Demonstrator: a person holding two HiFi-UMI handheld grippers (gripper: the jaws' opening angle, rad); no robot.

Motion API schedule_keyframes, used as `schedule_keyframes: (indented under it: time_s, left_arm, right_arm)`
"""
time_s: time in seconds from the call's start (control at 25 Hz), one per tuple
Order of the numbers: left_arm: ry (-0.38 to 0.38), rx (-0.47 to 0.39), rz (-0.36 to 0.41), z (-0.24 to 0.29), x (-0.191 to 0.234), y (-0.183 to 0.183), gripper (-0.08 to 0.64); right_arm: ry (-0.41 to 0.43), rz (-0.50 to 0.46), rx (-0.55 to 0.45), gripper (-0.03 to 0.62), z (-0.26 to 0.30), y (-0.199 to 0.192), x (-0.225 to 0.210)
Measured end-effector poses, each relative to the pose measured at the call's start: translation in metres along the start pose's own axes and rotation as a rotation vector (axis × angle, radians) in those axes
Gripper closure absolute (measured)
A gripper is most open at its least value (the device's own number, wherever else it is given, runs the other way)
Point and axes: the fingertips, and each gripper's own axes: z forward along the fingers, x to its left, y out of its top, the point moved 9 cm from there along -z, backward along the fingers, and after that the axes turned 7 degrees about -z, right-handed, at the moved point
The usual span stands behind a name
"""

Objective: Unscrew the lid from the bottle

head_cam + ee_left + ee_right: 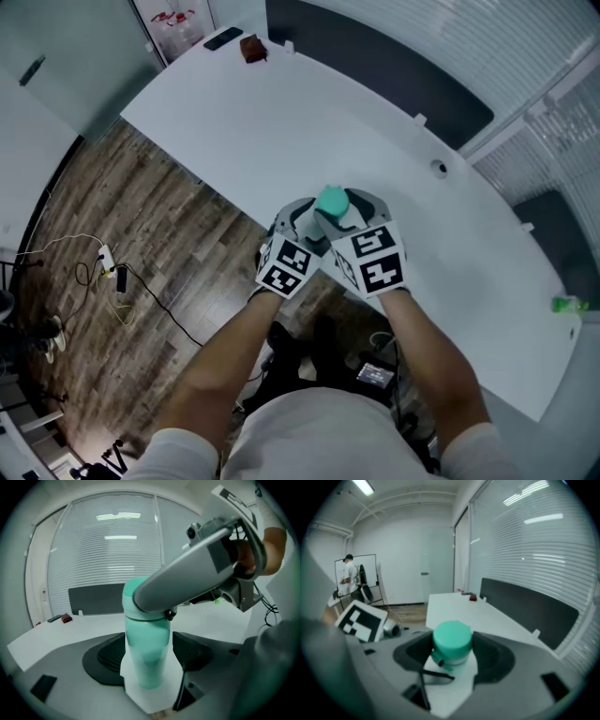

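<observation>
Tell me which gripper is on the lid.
The right gripper: its jaws close on the teal lid. The left gripper instead grips the bottle by its body, below the lid.

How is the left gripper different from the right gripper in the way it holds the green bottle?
The left gripper has its jaws on the lower body of the bottle; the right gripper has its jaws on the lid. The left gripper sits lower, while the right gripper reaches in over the top. Both are shut on the same teal bottle.
</observation>
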Motion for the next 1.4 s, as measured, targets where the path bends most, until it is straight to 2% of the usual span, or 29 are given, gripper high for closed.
schedule_keyframes:
  time_s: [0.16,0.28,0.68,0.76,0.8,0.88,1.0,1.12,1.28,1.4]
  left_arm:
    - [0.088,0.001,-0.051,0.009,-0.004,-0.003,0.239]
    - [0.071,-0.014,-0.062,0.009,-0.002,-0.001,0.242]
    - [-0.278,0.083,0.089,0.008,0.017,0.005,0.245]
    - [-0.311,0.109,0.112,0.008,0.018,0.007,0.245]
    - [-0.301,0.113,0.118,0.008,0.017,0.008,0.244]
    - [-0.220,0.086,0.111,0.002,0.014,0.008,0.244]
    - [-0.044,0.008,0.024,-0.007,0.005,-0.003,0.244]
    - [0.056,0.011,-0.019,-0.004,-0.005,-0.013,0.244]
    - [0.084,0.040,-0.020,0.005,-0.007,-0.016,0.245]
    - [0.042,0.048,-0.022,0.005,-0.004,-0.016,0.255]
  right_arm:
    - [-0.062,0.046,0.006,0.311,0.001,0.002,0.006]
    - [-0.057,0.043,0.016,0.311,0.002,0.002,0.007]
    - [0.196,-0.176,-0.017,0.311,-0.001,-0.001,-0.007]
    - [0.215,-0.186,-0.019,0.311,-0.001,-0.003,-0.008]
    - [0.209,-0.180,-0.022,0.311,-0.001,-0.003,-0.008]
    - [0.163,-0.144,-0.030,0.311,-0.001,-0.002,-0.006]
    - [0.064,-0.047,-0.022,0.311,-0.003,-0.003,-0.001]
    - [-0.020,0.019,-0.026,0.311,-0.006,-0.005,0.004]
    - [-0.073,0.054,-0.032,0.311,-0.003,-0.004,0.008]
    - [-0.032,0.021,-0.034,0.311,-0.003,-0.004,0.009]
